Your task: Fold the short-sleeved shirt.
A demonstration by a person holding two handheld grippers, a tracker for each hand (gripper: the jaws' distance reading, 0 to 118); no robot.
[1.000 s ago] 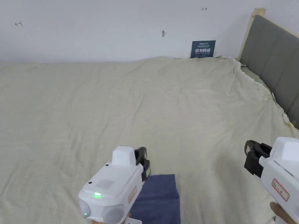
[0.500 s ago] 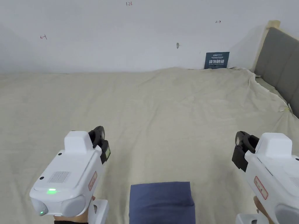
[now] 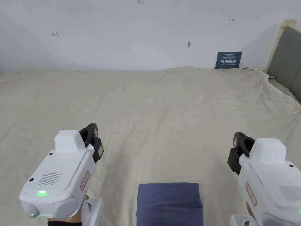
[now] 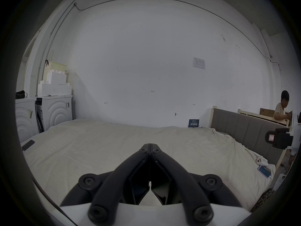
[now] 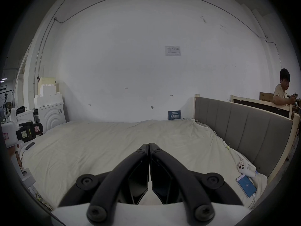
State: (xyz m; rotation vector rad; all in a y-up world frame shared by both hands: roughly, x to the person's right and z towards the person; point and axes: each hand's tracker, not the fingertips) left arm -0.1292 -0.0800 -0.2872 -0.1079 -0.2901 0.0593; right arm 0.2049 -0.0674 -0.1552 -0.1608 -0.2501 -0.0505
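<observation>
Head view: folded navy short-sleeved shirt (image 3: pixel 170 203), a compact rectangle lying flat at the near edge of the bed (image 3: pixel 164 117), on its beige sheet. Left gripper (image 3: pixel 94 138) and right gripper (image 3: pixel 236 147) are held above the bed on either side of the shirt, apart from it. Both grippers' jaws are together, holding nothing.

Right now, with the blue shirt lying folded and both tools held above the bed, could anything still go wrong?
Possibly. The folded shirt sits at the near edge of the bed, so a nudge might drop it off. Both the left gripper and right gripper are shut and empty; lowering either could catch and rumple the fold.
</observation>
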